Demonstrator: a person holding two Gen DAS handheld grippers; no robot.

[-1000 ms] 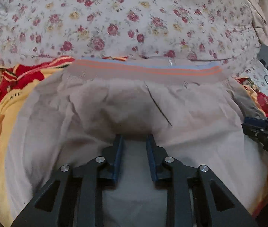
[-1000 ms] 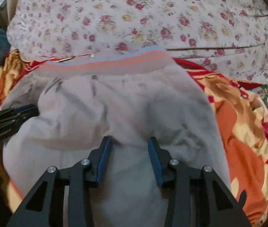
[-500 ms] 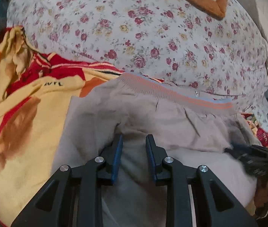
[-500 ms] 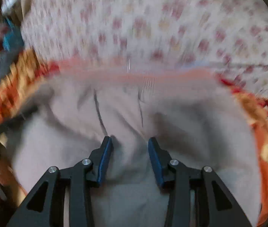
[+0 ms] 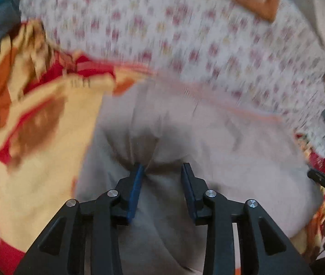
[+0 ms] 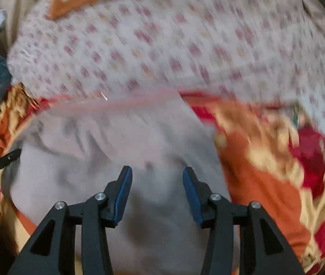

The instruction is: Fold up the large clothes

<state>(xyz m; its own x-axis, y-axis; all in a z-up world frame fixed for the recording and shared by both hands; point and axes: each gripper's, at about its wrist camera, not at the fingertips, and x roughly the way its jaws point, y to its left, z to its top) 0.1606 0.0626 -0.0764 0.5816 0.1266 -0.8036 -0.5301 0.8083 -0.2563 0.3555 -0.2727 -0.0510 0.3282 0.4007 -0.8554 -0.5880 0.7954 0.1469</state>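
Releasing the grey garment [image 5: 219,151] onto the bed so its fold stays, left claw [image 5: 161,178] and right claw [image 6: 155,181] have just been opening, cloth loose between them.

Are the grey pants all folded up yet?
Not quite. The grey pants look doubled over once on the blanket. Both the left gripper and right gripper have just been opening, with cloth between loose jaws. Still left: smoothing the bunched wrinkles and folding smaller.
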